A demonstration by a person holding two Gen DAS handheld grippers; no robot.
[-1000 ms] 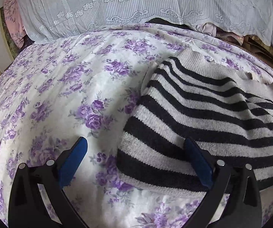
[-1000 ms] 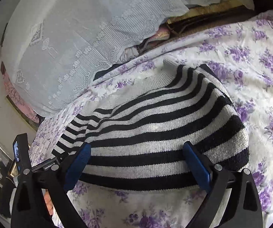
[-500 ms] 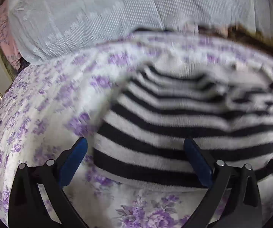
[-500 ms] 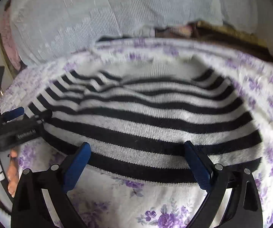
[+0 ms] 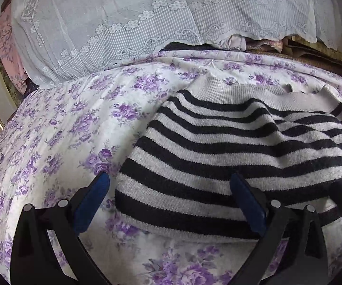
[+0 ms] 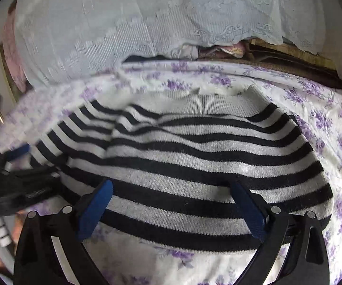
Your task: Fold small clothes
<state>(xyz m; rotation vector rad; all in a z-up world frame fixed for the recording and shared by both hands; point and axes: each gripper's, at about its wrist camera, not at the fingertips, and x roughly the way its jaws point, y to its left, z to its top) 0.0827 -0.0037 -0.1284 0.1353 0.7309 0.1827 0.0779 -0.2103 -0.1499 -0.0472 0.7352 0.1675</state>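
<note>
The left gripper [image 5: 168, 197] sits at the bottom of its frame with blue-padded fingers [image 5: 92, 200] spread wide apart and holding nothing; one pad lies over the flowered sheet, the other over the near left corner of the striped sweater [image 5: 237, 156]. The right gripper [image 6: 171, 201], low in its own frame, is likewise spread wide and empty, both blue pads [image 6: 248, 210] hovering above the sweater's near hem; whether they touch the knit cannot be told. The black-and-grey striped sweater [image 6: 194, 161] lies folded into a compact block across the centre of both views, its grey ribbed band along the far edge. It rests on a white bedsheet [image 5: 59, 128] printed with purple flowers, which fills the left half of the left-wrist view. At the left edge of the right-wrist view the left gripper [image 6: 16, 166] appears blurred beside the sweater's corner. Across the top of both frames, a pale lace cloth [image 5: 128, 16] drapes over a heap of bedding.
</note>
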